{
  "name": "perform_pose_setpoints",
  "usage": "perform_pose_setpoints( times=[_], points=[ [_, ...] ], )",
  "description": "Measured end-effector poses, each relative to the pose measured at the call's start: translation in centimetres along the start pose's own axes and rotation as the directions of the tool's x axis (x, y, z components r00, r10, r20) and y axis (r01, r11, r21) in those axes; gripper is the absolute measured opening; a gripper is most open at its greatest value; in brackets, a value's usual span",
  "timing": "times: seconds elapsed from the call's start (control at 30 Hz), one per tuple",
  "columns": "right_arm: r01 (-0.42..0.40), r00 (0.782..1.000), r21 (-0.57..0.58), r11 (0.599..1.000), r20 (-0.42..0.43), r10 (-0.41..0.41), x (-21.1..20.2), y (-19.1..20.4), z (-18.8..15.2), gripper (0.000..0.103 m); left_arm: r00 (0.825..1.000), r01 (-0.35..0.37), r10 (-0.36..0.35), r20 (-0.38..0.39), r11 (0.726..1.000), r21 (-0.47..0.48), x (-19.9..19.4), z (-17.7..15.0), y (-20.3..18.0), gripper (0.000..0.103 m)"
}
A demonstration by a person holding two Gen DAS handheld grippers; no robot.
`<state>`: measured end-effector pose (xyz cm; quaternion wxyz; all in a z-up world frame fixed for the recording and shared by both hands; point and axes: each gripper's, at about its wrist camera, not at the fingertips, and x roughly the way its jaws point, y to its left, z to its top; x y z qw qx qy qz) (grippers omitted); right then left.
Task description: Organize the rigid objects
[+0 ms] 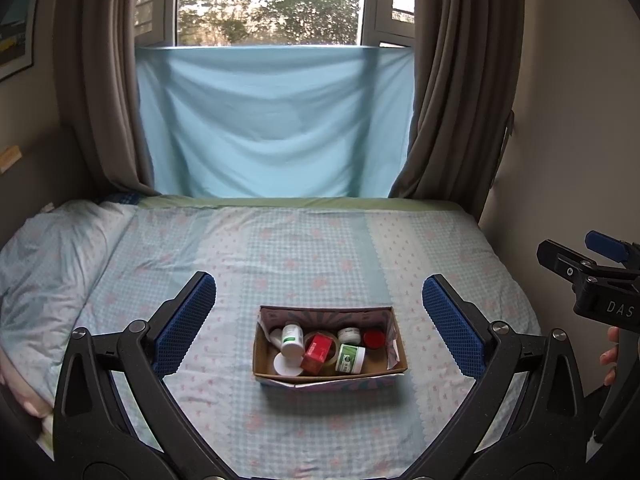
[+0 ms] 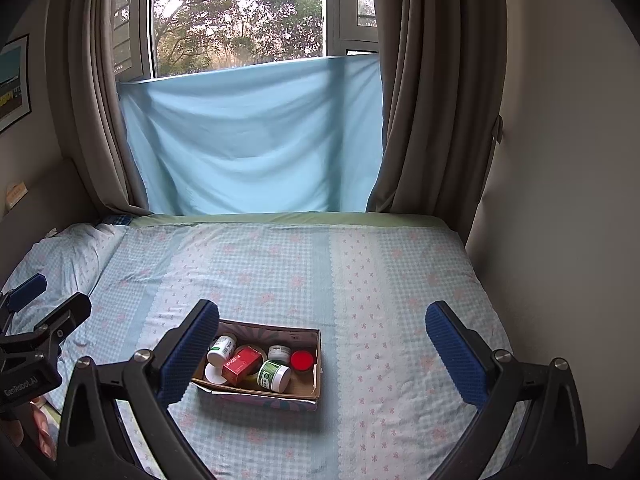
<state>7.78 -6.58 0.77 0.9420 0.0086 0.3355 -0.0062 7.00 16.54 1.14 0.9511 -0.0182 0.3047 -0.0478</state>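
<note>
bedsheet point(image 1: 320, 248) blue-pink check | box point(image 1: 320, 378) brown | curtains point(image 1: 460, 80) grey-brown

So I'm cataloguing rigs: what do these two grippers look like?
Both look alike: black frames with silver pivot bolts and two fingers faced with dark blue, dotted pads. The left gripper reads "GenRobot.AI" on its body in the right wrist view; the right gripper shows "DAS" in the left wrist view. No cables visible.

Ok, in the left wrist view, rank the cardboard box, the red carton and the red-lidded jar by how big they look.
1. cardboard box, clearly largest.
2. red carton.
3. red-lidded jar, smallest, though partly hidden.
</note>
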Motion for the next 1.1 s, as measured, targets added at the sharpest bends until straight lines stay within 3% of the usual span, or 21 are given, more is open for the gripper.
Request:
perform_pose_setpoints(
  times=[1.1],
  points=[
    [-0.020,1.000,0.000,1.000,0.023,0.020,-0.5,-0.9,-0.1,0.103,0.996,-0.029,0.026,0.085,0.999,0.031,-1.9,0.2,-1.7,0.103]
  ],
)
